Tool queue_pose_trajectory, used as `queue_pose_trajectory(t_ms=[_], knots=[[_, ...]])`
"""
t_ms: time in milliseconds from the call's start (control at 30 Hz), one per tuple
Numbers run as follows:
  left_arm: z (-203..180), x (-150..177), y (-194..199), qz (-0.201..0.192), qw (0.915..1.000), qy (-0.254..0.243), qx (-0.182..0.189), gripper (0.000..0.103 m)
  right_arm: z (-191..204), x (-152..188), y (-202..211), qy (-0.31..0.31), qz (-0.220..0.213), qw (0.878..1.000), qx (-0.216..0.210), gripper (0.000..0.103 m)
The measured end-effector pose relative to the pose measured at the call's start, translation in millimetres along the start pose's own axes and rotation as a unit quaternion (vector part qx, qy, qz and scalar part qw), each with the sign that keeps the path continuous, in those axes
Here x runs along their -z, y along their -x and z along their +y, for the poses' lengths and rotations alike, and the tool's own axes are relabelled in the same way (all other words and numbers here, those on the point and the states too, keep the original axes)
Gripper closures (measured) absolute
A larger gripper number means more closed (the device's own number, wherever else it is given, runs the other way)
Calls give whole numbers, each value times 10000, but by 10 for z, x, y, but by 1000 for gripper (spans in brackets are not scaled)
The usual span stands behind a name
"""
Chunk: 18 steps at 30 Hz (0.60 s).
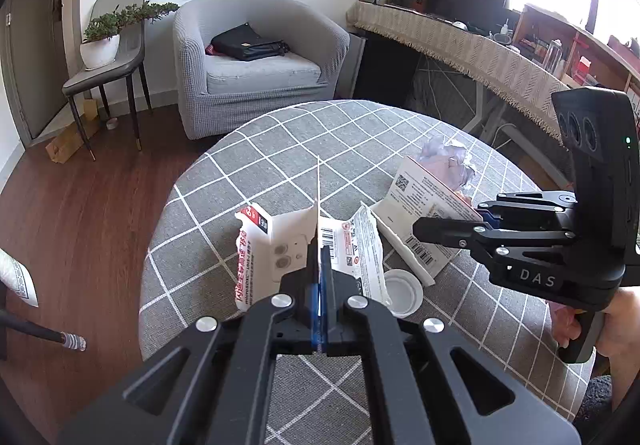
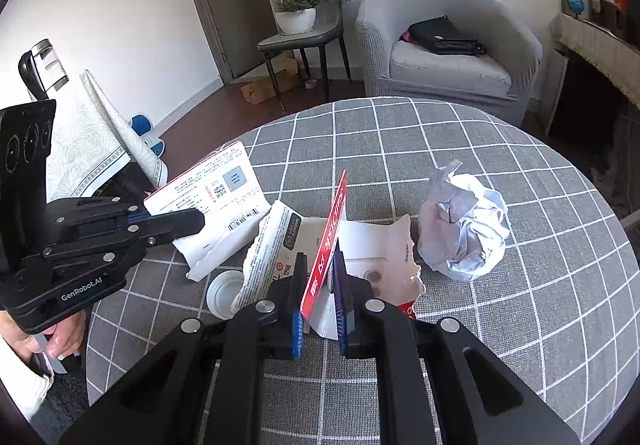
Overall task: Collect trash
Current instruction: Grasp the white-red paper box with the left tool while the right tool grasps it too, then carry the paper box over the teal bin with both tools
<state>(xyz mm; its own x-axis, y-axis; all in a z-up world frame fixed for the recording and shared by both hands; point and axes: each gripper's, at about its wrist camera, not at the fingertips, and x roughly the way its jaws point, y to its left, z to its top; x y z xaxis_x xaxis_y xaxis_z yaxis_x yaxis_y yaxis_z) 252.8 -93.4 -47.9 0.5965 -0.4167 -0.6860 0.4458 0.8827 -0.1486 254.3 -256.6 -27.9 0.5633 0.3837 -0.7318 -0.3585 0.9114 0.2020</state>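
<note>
The left tongs (image 1: 319, 245) pinch a thin white sheet edge-on above a torn white package (image 1: 276, 245) on the checked bench (image 1: 280, 149). The right tongs (image 2: 320, 277) clamp a red-and-white card (image 2: 330, 229) edge-on; a crumpled paper ball (image 2: 464, 225) lies just right of it.

Right gripper (image 2: 320, 265) around red-white card (image 2: 326, 241)

Left wrist view: rides low behind its own fingers, angled down across the round checked table (image 1: 280, 149), close to the torn white packaging (image 1: 280, 241), facing the grey armchair (image 1: 256, 61). Right wrist view: same downward tilt, same closeness, beside the crumpled paper (image 2: 464, 221). Shared: tabletop, packaging, armchair (image 2: 444, 41); each view catches the other device at its edge.
</note>
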Motion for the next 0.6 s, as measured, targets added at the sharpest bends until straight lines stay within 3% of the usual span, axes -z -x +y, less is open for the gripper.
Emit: queue_pose_trajectory(t_ms=[167, 600], knots=[[1, 11, 55, -56, 9999, 2, -99, 102, -17, -16, -16, -44, -14, 9998, 179, 102], [8, 18, 351, -430, 9986, 66, -291, 102, 48, -77, 291, -65, -465, 9982, 378, 102]])
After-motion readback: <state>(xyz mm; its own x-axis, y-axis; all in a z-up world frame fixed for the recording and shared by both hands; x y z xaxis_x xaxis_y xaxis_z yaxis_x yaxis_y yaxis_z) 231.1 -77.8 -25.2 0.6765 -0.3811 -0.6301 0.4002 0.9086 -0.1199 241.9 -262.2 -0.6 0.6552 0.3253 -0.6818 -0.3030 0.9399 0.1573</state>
